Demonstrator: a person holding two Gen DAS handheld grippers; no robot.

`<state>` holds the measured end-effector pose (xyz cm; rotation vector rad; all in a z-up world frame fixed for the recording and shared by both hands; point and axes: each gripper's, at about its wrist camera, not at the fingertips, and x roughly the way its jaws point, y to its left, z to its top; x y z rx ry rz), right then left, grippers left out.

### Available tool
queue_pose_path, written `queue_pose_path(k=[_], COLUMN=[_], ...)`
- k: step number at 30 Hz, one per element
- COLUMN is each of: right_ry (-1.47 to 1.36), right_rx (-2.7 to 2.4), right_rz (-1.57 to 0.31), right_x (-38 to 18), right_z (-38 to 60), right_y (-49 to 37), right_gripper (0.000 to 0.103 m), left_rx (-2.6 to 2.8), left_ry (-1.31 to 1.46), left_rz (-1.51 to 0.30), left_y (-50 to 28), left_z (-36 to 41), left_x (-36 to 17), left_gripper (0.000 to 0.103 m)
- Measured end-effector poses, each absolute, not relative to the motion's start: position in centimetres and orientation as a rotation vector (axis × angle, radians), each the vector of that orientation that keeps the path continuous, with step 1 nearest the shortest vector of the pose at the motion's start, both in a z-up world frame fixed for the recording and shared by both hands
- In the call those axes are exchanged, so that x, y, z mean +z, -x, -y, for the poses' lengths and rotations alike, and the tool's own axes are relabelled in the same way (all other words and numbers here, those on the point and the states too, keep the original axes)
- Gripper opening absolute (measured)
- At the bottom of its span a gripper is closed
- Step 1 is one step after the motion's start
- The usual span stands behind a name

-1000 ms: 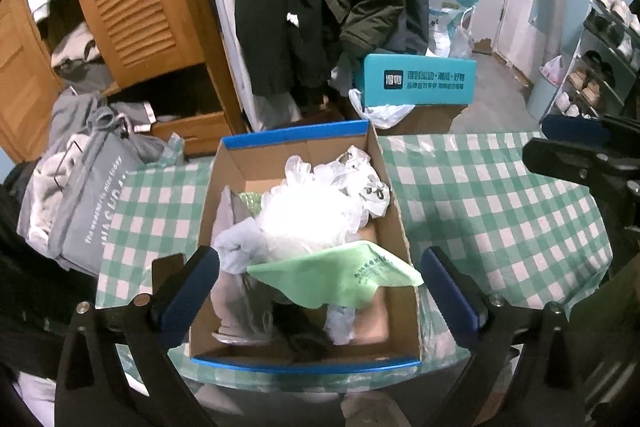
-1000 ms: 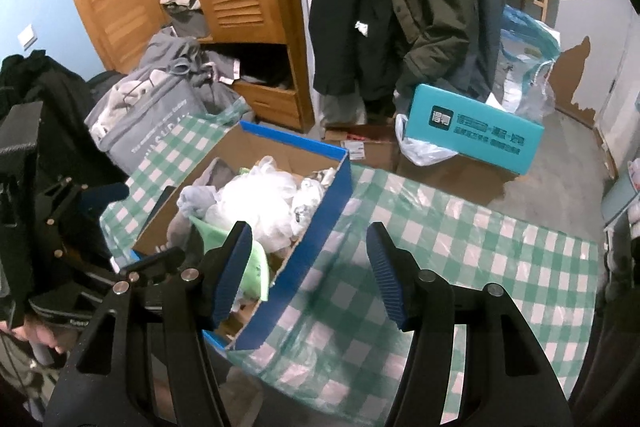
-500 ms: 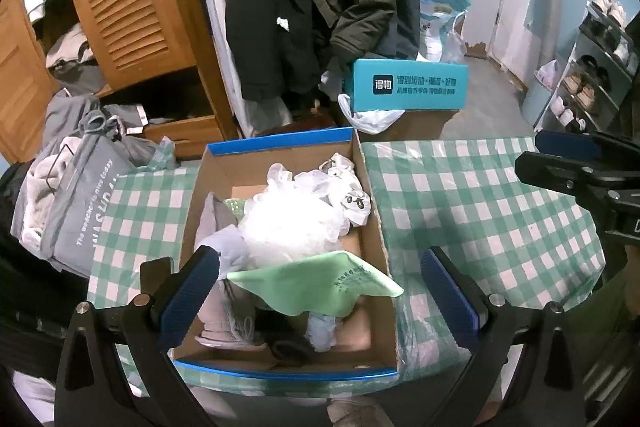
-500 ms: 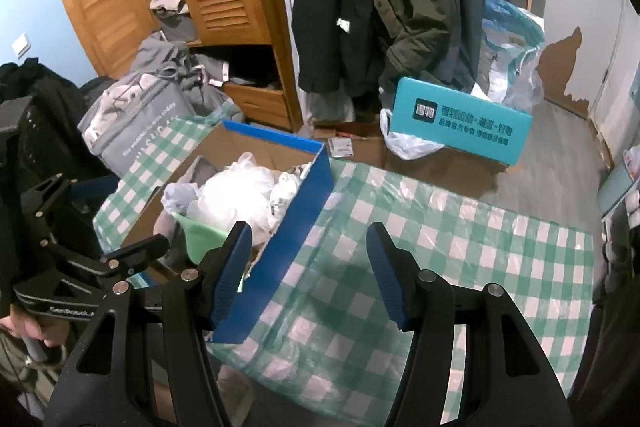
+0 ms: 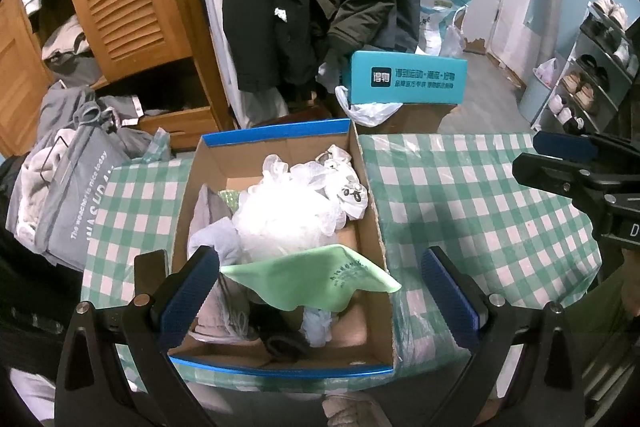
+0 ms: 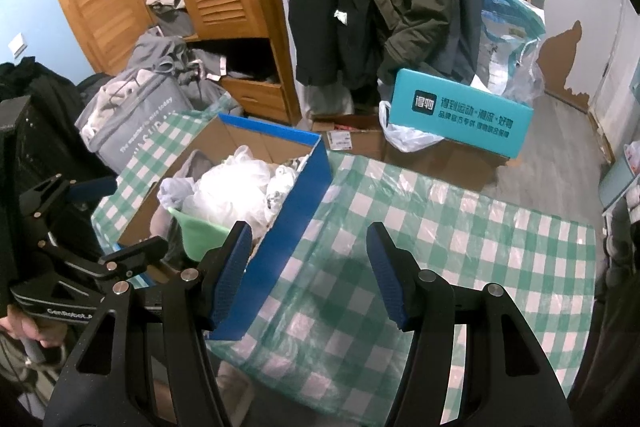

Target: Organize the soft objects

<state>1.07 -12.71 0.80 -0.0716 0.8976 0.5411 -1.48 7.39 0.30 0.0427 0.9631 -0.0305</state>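
Two tongs hang open and empty. The left tongs spread wide over the near end of the cardboard box; the right tongs hover just right of the box, above bare checked tabletop. Inside the blue-rimmed box lie a green cloth, a white plastic bundle and grey fabric, piled loosely. Right of the box the tabletop is open. Only the left view shows the box's floor; only the right shows its blue outer side.
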Motion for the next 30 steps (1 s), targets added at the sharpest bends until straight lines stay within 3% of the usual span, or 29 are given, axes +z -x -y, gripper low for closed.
queue_pose_path(k=[30], right_ry=[0.079], right_rx=[0.541], right_rz=[-0.898], right_x=[0.52], right_z=[12.45], right_y=[-1.01], right_gripper=[0.059], left_rx=[-0.011], left_ry=[-0.048], left_rz=[-0.977], left_y=[1.68], left_z=[-7.6], left_x=[0.26], left_gripper=[0.102])
